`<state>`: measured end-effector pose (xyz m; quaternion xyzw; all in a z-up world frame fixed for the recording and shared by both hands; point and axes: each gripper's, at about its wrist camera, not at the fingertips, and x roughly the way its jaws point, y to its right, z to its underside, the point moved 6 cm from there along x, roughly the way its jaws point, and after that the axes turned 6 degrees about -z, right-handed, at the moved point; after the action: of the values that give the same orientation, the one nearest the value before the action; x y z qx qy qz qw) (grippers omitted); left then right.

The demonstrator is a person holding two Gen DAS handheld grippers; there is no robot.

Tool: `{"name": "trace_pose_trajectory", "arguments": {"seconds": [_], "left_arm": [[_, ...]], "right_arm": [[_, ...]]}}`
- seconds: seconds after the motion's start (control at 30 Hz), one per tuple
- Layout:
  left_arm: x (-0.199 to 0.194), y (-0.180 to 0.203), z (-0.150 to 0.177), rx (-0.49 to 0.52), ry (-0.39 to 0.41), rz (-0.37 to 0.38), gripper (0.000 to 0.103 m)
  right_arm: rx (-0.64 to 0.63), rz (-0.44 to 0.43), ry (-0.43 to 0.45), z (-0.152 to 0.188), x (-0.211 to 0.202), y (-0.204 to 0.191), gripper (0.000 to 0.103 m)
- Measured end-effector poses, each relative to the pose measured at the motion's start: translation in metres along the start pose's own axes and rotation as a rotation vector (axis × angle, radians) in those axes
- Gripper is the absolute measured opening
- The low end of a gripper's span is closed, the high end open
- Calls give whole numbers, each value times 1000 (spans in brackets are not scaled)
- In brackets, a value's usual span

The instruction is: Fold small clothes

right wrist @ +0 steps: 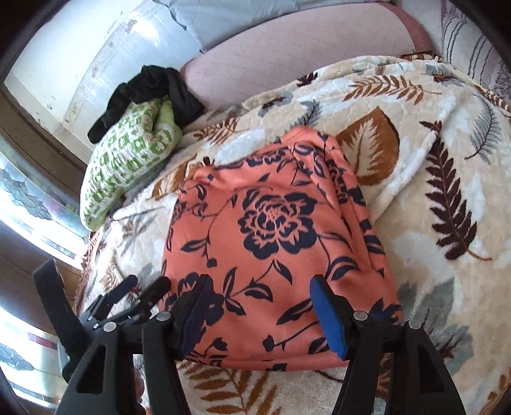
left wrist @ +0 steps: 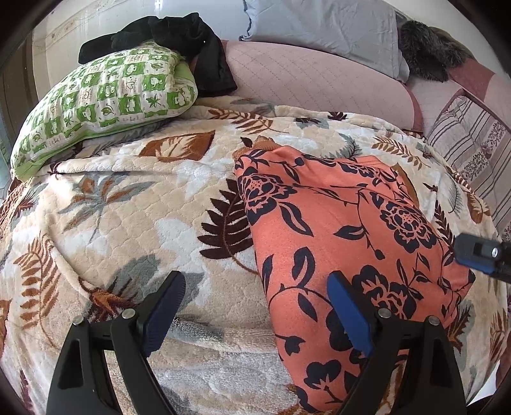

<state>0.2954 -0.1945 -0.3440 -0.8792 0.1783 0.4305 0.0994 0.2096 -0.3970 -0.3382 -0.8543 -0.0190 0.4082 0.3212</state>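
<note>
An orange garment with a dark flower print point(left wrist: 345, 242) lies folded in a flat, roughly rectangular shape on the leaf-patterned blanket point(left wrist: 127, 204). It also shows in the right wrist view point(right wrist: 271, 249). My left gripper point(left wrist: 255, 306) is open and empty, hovering over the garment's left edge. My right gripper point(right wrist: 258, 313) is open and empty, above the garment's near edge. The right gripper's tip shows at the right edge of the left wrist view point(left wrist: 482, 255). The left gripper shows at the lower left of the right wrist view point(right wrist: 127, 300).
A green and white patterned pillow point(left wrist: 105, 102) lies at the back left with black clothes point(left wrist: 179, 35) draped on it. A pink quilted cushion point(left wrist: 313, 79), a grey pillow point(left wrist: 325, 25) and a striped cushion point(left wrist: 472, 150) stand behind the blanket.
</note>
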Motion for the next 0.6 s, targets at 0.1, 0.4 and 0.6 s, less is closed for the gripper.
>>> {"name": "trace_pose_trajectory", "arguments": {"seconds": [0.1,0.4,0.6], "left_arm": [[-2,0,-3,5,3,49,90],[14,3,-4,-31,-116,292,90],[23,3,0,-62,-174,376,90]], "right_arm": [[35,-18,57,-18,-12,13,72],[225,-108,52,-39,-5,79,72],[287,-161,-8,-31,21,107,74]]}}
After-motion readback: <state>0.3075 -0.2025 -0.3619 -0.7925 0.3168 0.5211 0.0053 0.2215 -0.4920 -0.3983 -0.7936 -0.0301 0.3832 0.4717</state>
